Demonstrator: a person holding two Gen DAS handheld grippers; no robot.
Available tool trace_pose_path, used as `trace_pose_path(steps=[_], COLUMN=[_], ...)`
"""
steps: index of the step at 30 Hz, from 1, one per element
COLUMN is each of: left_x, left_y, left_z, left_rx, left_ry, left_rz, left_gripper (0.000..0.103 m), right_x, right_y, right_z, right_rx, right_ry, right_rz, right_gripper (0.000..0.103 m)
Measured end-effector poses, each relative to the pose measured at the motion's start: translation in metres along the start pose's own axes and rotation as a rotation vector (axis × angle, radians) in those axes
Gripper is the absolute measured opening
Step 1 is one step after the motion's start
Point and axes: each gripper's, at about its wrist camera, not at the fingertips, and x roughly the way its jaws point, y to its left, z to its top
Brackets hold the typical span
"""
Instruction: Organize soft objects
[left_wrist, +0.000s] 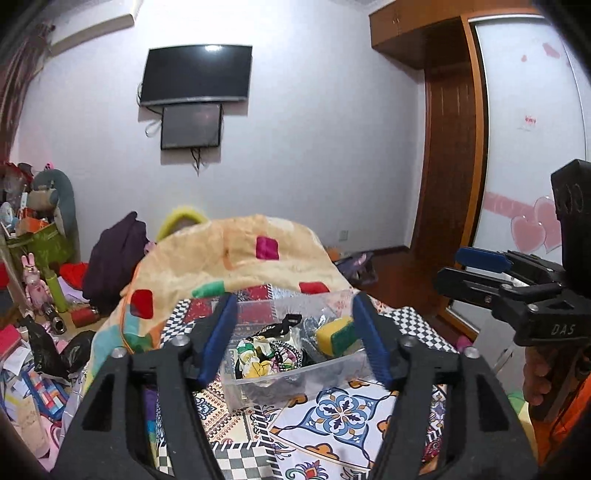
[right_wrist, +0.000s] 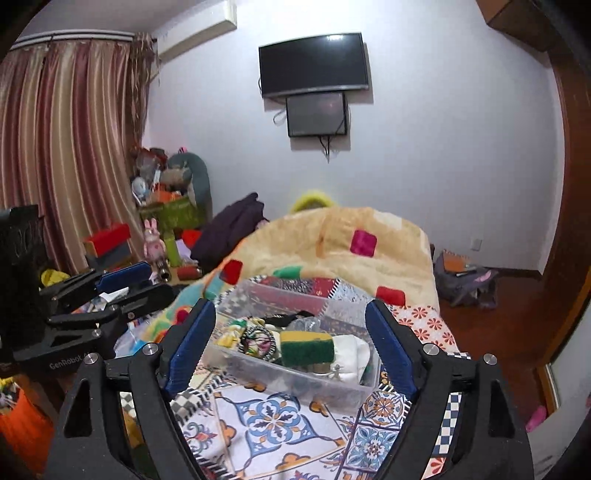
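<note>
A clear plastic bin (left_wrist: 236, 384) (right_wrist: 328, 387) sits on the patterned bedspread. It holds a yellow and green sponge (left_wrist: 334, 334) (right_wrist: 306, 345), a patterned fabric bundle (left_wrist: 258, 356) (right_wrist: 258, 341) and a white cloth (right_wrist: 354, 354). My left gripper (left_wrist: 295, 339) is open and empty, held above the near side of the bin. My right gripper (right_wrist: 291, 349) is open and empty, also held above the bin. The right gripper also shows at the right edge of the left wrist view (left_wrist: 480, 273). The left gripper also shows at the left of the right wrist view (right_wrist: 122, 288).
A folded orange blanket (left_wrist: 236, 258) (right_wrist: 351, 243) with coloured squares lies behind the bin. Cluttered toys and boxes (left_wrist: 40, 258) (right_wrist: 162, 221) fill the floor to the left. A wooden wardrobe (left_wrist: 454, 147) stands right. A bag (right_wrist: 465, 280) lies on the floor.
</note>
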Motion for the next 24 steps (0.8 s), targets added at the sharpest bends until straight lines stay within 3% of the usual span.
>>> trace_pose_path(steps=[6, 9, 24], left_x=[-0.021, -0.026, -0.027], left_y=[-0.005, -0.009, -0.018], left_z=[-0.004, -0.009, -0.016], left_rx=[-0.019, -0.007, 0.026], left_ry=[-0.051, -0.068, -0.065], left_rz=[0.022, 0.041, 0.056], left_gripper=[0.094, 0.098, 0.103], right_x=[-0.020, -0.024, -0.029], right_y=[0.007, 0.011, 0.012], right_z=[-0.005, -0.009, -0.021], right_rx=[0.004, -0.006, -0.004], right_ry=[-0.054, -0.080, -0.076], right_rz=[-0.007, -0.021, -0.010], right_gripper=[0.095, 0.103, 0.103])
